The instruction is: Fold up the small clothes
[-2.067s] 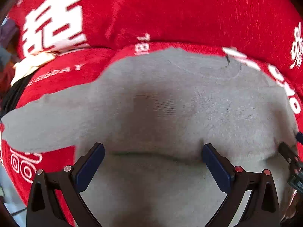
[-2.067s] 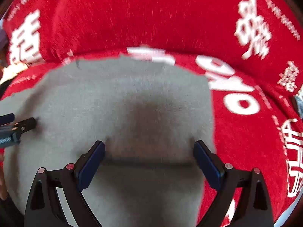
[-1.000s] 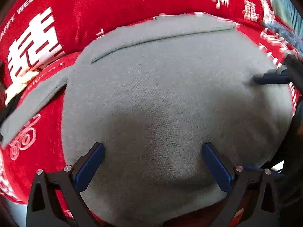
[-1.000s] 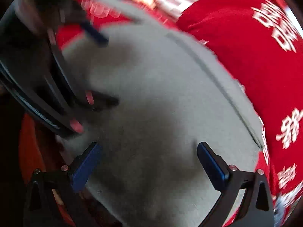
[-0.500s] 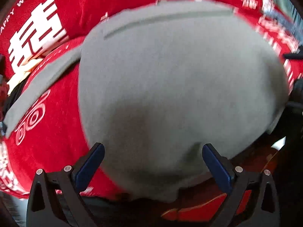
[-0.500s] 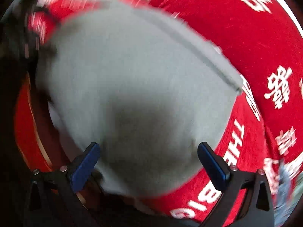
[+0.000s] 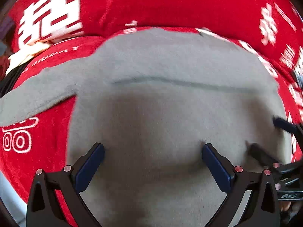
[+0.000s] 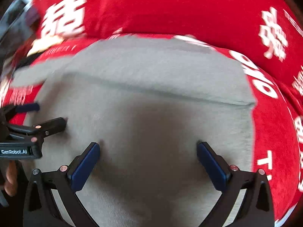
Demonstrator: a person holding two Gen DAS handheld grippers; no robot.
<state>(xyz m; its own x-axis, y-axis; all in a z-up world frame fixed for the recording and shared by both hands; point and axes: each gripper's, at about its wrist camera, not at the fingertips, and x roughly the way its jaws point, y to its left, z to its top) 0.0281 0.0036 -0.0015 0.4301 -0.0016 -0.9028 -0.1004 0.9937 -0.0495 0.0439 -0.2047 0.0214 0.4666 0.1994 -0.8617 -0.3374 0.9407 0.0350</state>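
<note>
Left wrist view: the grey garment (image 7: pixel 170 102) lies folded over on the red cover (image 7: pixel 170 3). Left tongs (image 7: pixel 153 160) and right tongs (image 8: pixel 148 159) gape wide, gripping nothing. The unfolded sleeve (image 7: pixel 36 94) risks snagging and spoiling the fold.

A small grey garment of soft, fuzzy knit (image 7: pixel 170 102) lies flat on a red cloth with white lettering. Its near part is folded up over the rest, so a straight folded edge (image 8: pixel 155 90) runs across it from side to side. One sleeve (image 7: pixel 37 98) stretches out flat to the left, past the folded body. Both views are slightly blurred.
</note>
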